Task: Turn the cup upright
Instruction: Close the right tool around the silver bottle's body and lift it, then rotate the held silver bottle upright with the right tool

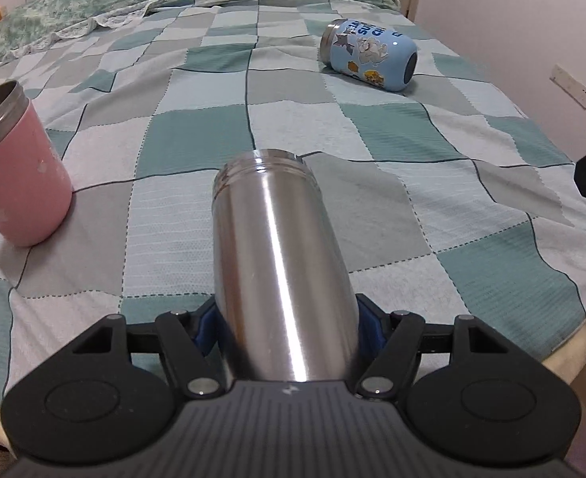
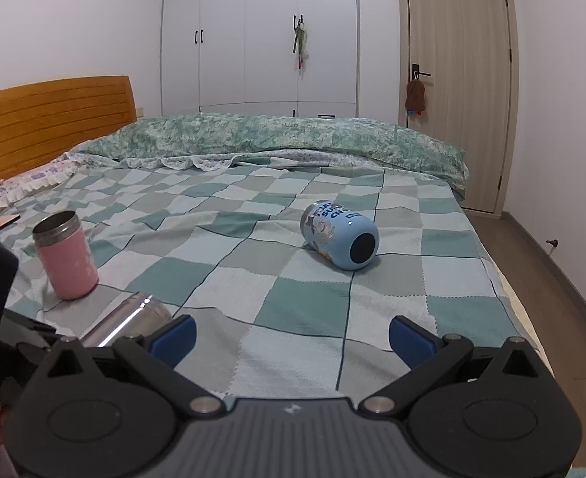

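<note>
My left gripper (image 1: 287, 324) is shut on a steel cup (image 1: 277, 255), gripping it near its base; the cup points away from me with its open threaded mouth at the far end, low over the bed. It also shows in the right wrist view (image 2: 129, 320) at lower left. A blue cartoon-printed cup (image 1: 368, 53) lies on its side at the far right, base toward me; it shows in the right wrist view too (image 2: 338, 239). My right gripper (image 2: 291, 336) is open and empty above the bedspread, short of the blue cup.
A pink cup (image 1: 12, 175) stands upright, mouth up, at the left (image 2: 68, 257). A checked green bedspread (image 1: 392, 131) covers the bed. A folded quilt (image 2: 293, 139) lies along the far side. A wooden headboard (image 2: 50, 119), wardrobe and door stand behind.
</note>
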`<move>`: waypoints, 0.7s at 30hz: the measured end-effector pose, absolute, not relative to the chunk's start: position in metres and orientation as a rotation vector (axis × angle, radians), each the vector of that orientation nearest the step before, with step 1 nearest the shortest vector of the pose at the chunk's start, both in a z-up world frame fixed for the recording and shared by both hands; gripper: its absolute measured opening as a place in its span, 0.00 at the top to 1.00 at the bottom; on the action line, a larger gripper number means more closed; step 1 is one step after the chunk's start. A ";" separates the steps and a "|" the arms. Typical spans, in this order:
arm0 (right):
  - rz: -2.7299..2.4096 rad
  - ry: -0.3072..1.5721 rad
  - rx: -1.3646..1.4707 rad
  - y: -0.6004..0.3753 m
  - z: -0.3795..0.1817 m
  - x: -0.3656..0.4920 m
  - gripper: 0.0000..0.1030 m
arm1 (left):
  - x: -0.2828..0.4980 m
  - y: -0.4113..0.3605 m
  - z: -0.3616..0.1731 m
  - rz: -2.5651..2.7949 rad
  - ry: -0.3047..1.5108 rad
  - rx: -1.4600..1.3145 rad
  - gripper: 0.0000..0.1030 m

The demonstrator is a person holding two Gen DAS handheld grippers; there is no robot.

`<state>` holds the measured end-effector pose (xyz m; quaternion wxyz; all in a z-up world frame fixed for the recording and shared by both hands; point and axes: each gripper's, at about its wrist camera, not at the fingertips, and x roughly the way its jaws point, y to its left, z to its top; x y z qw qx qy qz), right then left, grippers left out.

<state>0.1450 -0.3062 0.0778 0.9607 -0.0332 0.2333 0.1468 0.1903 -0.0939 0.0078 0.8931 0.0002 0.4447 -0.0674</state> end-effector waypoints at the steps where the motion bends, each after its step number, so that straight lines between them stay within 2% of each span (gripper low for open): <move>1: 0.295 0.470 -0.067 -0.306 0.079 0.142 0.00 | 0.189 -0.093 0.008 -0.146 0.923 0.000 0.33; 2: 0.293 0.467 -0.067 -0.305 0.081 0.140 0.00 | 0.187 -0.092 0.010 -0.148 0.920 -0.003 0.28; 3: 0.292 0.463 -0.066 -0.304 0.083 0.138 0.00 | 0.186 -0.091 0.012 -0.150 0.915 -0.007 0.12; 4: 0.290 0.459 -0.067 -0.304 0.086 0.136 0.00 | 0.183 -0.089 0.016 -0.158 0.898 -0.012 0.01; 12: 0.308 0.429 -0.064 -0.288 0.103 0.123 0.00 | 0.150 -0.051 0.065 -0.202 0.747 -0.058 0.00; 21: 0.383 0.537 -0.076 -0.214 0.088 0.153 0.00 | 0.132 0.019 0.085 -0.085 0.663 0.010 0.00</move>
